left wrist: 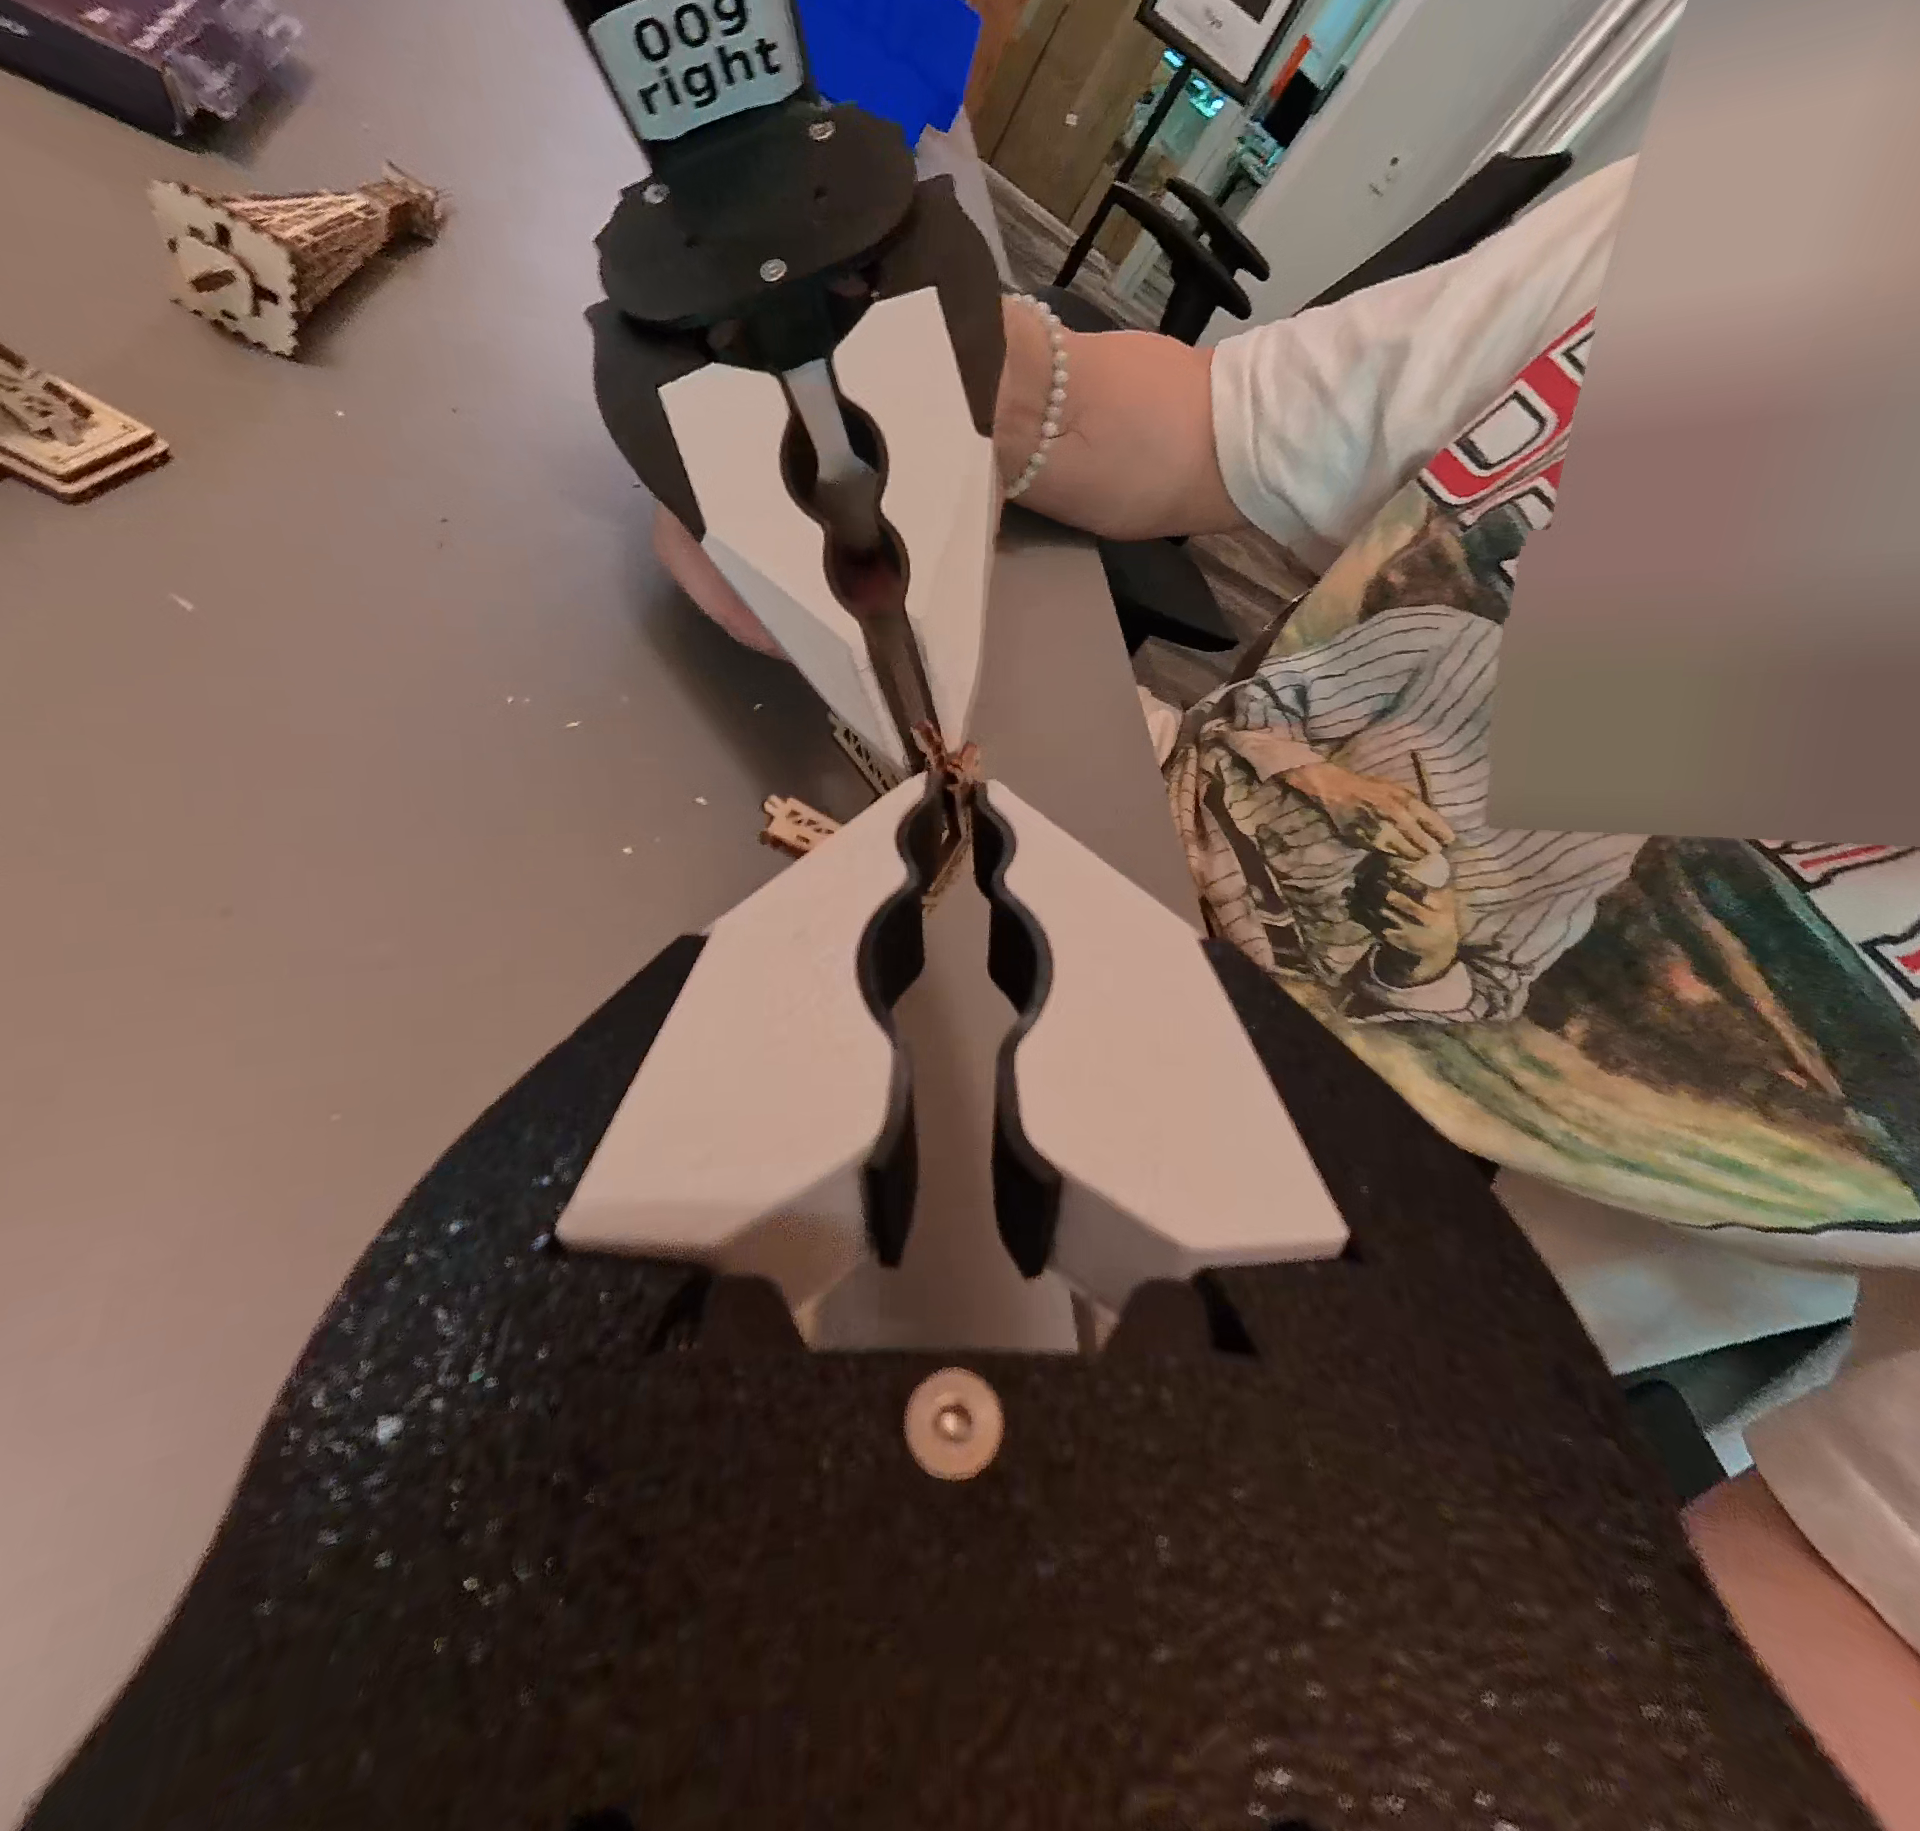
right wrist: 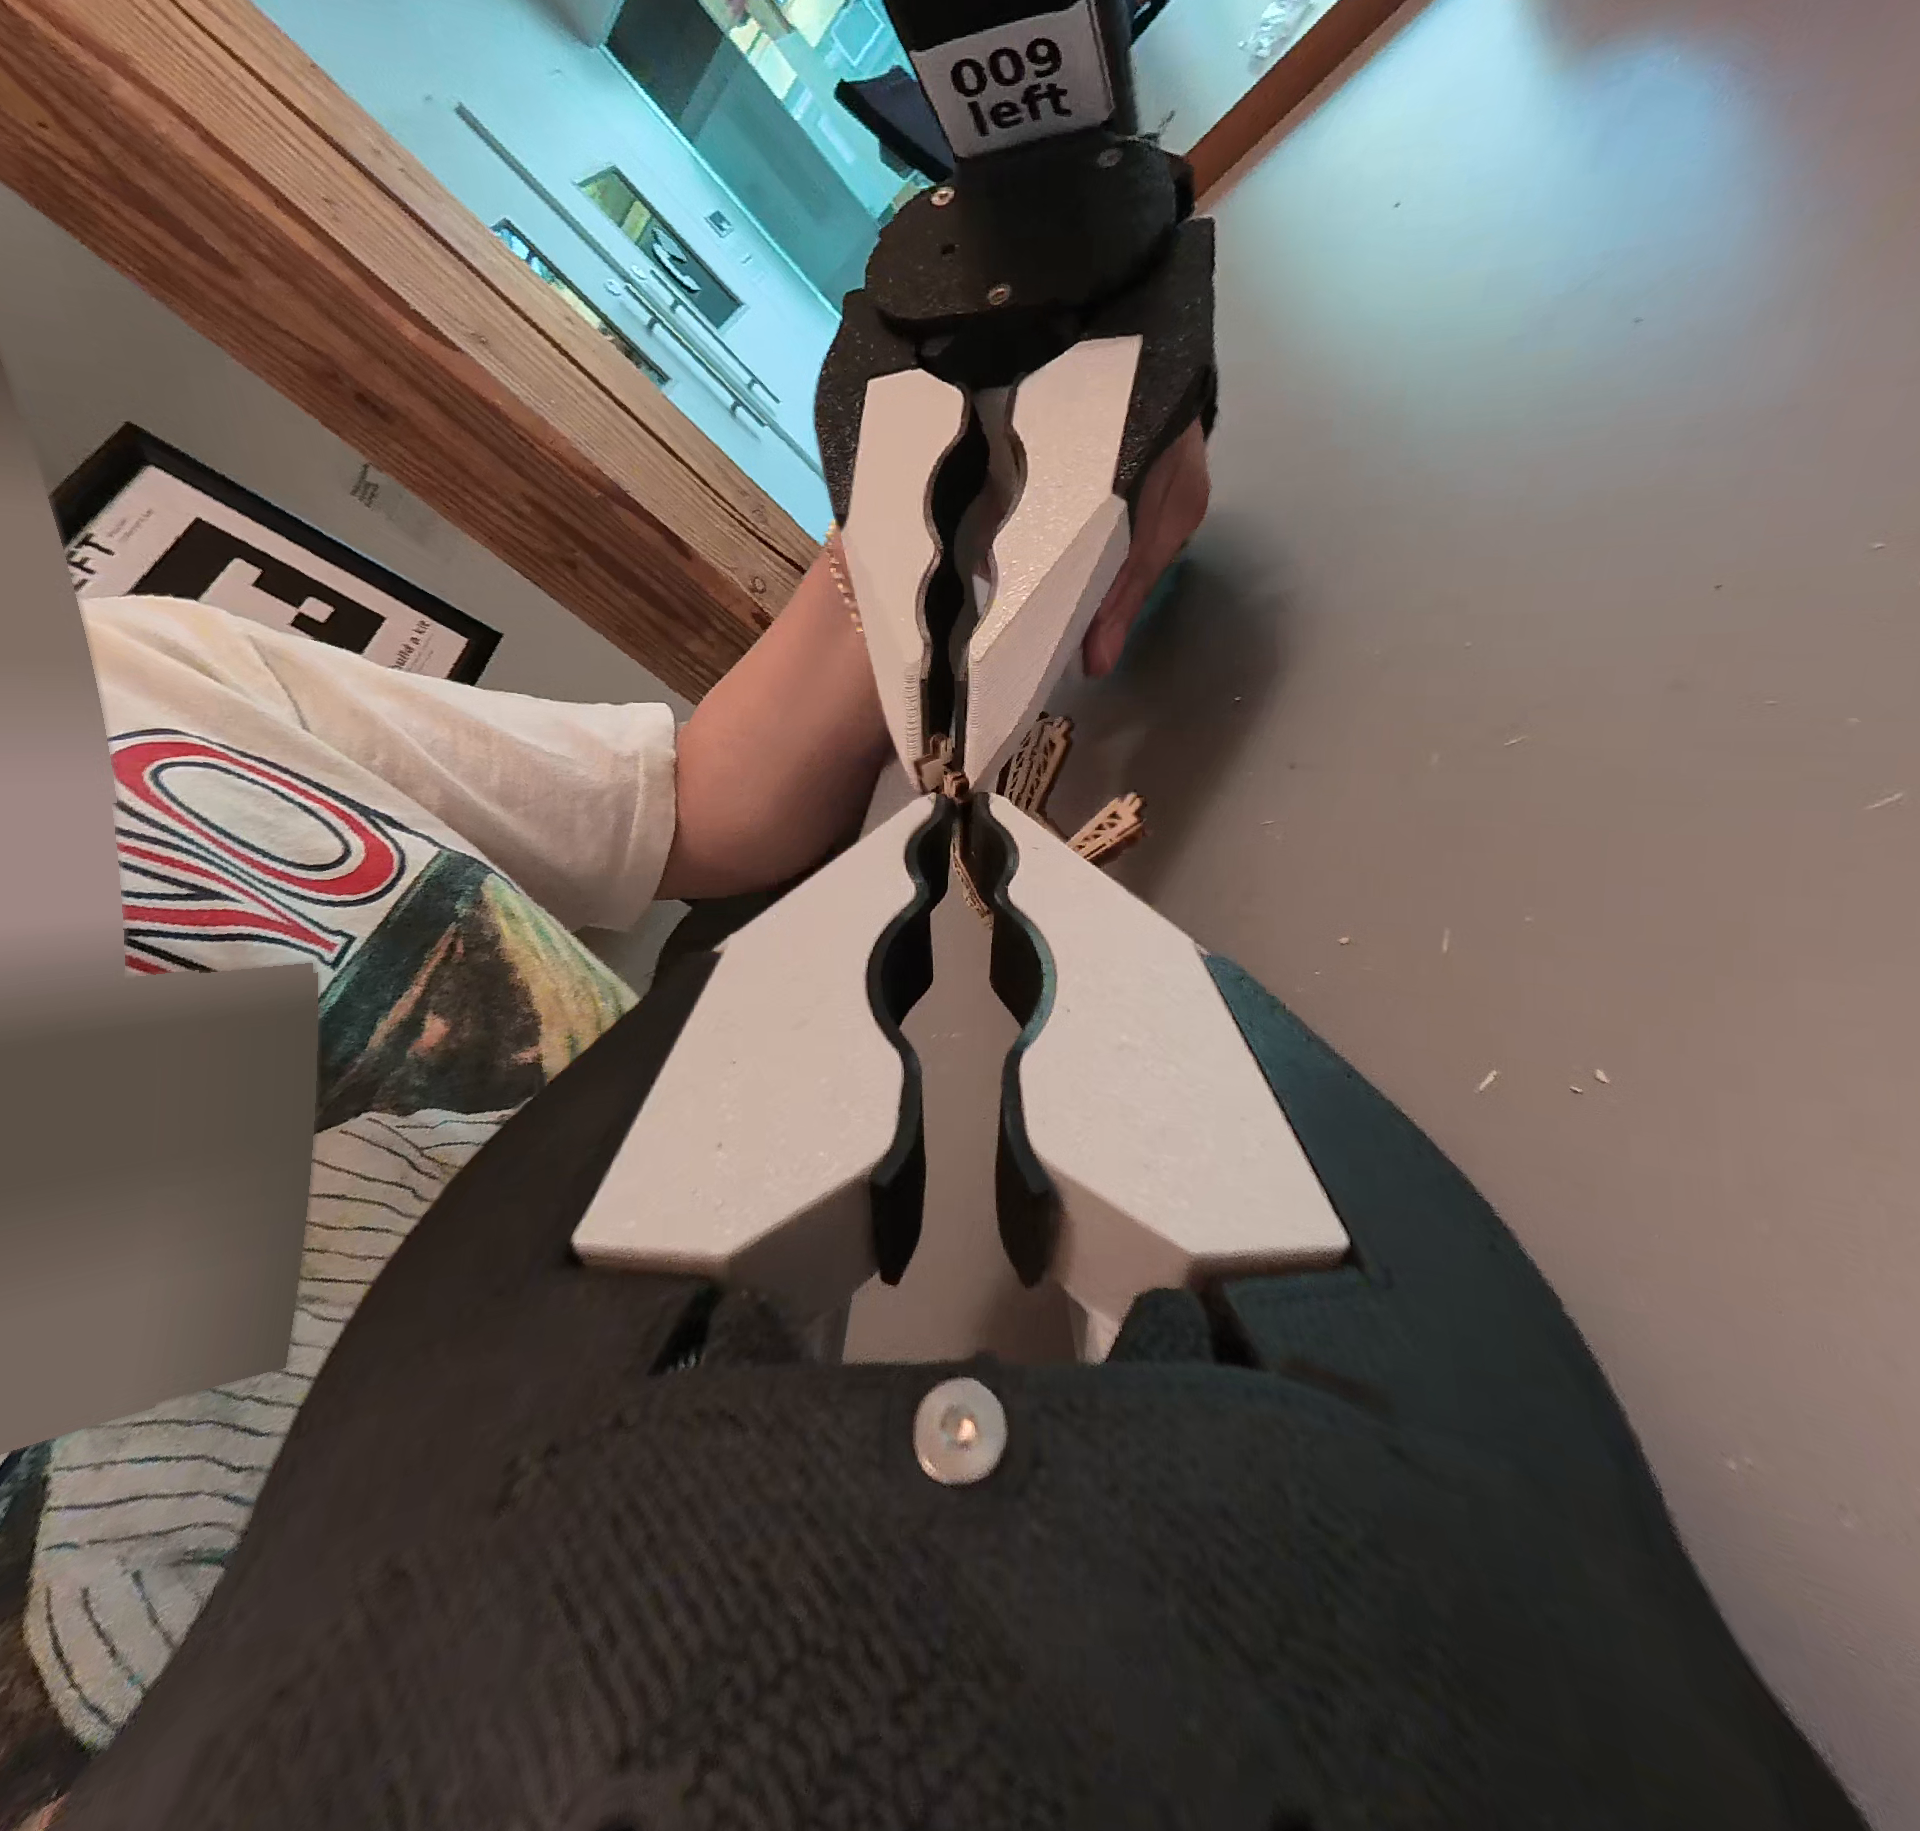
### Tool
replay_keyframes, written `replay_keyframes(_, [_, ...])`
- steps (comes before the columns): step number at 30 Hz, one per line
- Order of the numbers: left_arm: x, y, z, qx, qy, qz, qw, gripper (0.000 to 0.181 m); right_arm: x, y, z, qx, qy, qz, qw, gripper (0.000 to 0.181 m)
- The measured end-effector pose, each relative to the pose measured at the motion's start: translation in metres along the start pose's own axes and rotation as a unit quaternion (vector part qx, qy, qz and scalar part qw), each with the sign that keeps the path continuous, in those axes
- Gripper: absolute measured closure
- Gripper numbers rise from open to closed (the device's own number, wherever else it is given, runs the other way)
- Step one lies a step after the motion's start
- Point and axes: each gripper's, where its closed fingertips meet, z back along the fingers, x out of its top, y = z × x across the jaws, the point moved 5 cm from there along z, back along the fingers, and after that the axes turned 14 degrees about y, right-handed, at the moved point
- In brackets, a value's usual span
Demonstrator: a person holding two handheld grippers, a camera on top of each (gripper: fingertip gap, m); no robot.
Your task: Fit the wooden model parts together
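Left tool (left wrist: 954, 817) pinched on thin wooden part (left wrist: 951, 846) — tip-to-tip with right tool (right wrist: 951, 817), likewise clamped.

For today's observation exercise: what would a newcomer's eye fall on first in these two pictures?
First, the two grippers meeting tip to tip at mid-frame: the left gripper and the right gripper each pinch a small wooden part where they touch. Next, the finished wooden tower lying on its side on the grey table at upper left, with a flat wooden piece at the left edge.
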Motion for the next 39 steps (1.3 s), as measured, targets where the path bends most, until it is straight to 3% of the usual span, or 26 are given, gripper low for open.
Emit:
replay_keyframes(13, [-0.001, 0.019, 0.001, 0.069, 0.011, 0.041, 0.997, 0.178, 0.001, -0.018, 0.004, -0.076, -0.008, -0.039, 0.996, 0.18])
replay_keyframes(39, [0.0, 0.035, 0.0, 0.093, -0.014, 0.078, 0.992, 0.178, 0.002, -0.031, 0.012, -0.116, -0.024, -0.073, 0.99, 0.18])
